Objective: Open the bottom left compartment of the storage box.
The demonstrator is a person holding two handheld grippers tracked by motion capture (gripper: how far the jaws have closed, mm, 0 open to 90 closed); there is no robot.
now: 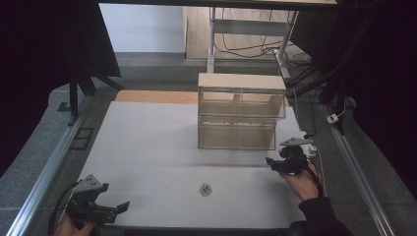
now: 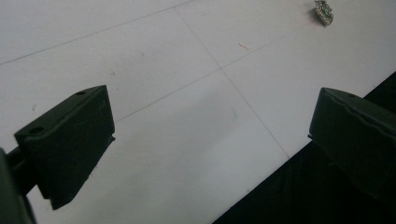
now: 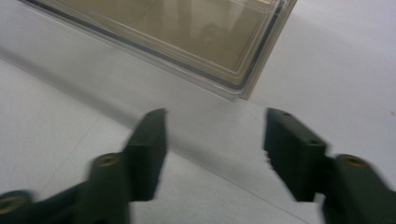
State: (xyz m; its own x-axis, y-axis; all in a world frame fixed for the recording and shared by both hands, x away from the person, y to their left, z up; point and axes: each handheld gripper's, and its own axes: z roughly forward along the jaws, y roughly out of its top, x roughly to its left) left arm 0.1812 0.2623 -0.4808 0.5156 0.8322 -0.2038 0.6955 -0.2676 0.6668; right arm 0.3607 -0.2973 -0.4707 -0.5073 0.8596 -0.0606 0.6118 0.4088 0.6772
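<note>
Small green object (image 1: 206, 189) on white table (image 1: 147, 142), left tongs (image 2: 210, 135) wide; right tongs (image 3: 215, 149) wide, facing drawer cabinet (image 3: 177, 32)

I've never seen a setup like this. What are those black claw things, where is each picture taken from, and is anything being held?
No robot here: a person holds a hand-operated two-jaw gripper in each hand. The high view looks down on a white table; the left gripper is at its near left corner, the right gripper beside a clear drawer cabinet. The other two pictures come from cameras riding on each gripper, looking along its black jaws. The left gripper view shows bare table and a small greenish object, too small to identify. The right gripper view faces the cabinet's lower front. Both grippers are open and hold nothing.
</note>
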